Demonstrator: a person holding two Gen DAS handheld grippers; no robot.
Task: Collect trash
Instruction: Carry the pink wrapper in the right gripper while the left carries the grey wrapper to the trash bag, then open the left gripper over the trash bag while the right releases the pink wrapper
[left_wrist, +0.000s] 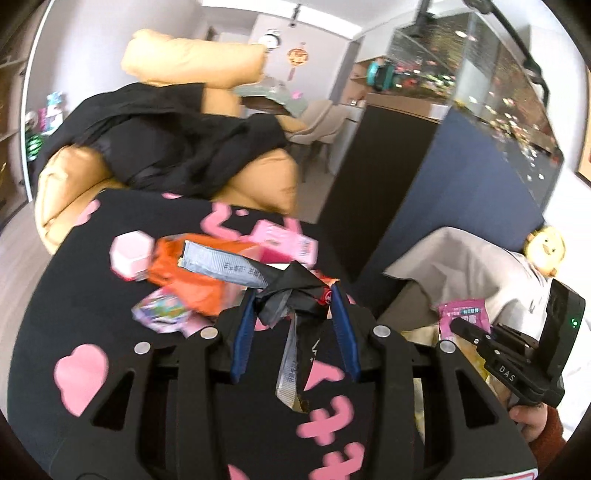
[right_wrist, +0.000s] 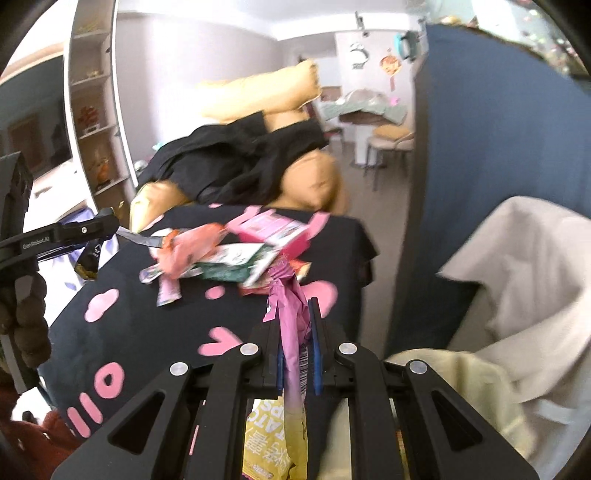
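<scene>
My left gripper (left_wrist: 295, 299) is shut on a crumpled black and silver wrapper (left_wrist: 291, 295), held above the table's black cloth with pink shapes (left_wrist: 74, 280). My right gripper (right_wrist: 293, 306) is shut on a pink and yellow snack bag (right_wrist: 291, 332), near the table's right side. A pile of trash lies on the table: an orange wrapper (left_wrist: 184, 269), a silver sachet (left_wrist: 218, 262), a pink box (left_wrist: 284, 240), a pink cup (left_wrist: 129, 254) and a colourful packet (left_wrist: 162, 310). The pile also shows in the right wrist view (right_wrist: 229, 254). The right gripper shows in the left wrist view (left_wrist: 476, 336).
A tan sofa (left_wrist: 266, 184) with black clothing (left_wrist: 166, 140) stands behind the table. A dark blue cabinet (left_wrist: 461, 206) stands at the right. A grey cloth (right_wrist: 517, 266) drapes a seat at the right. White shelves (right_wrist: 96, 110) stand at the left.
</scene>
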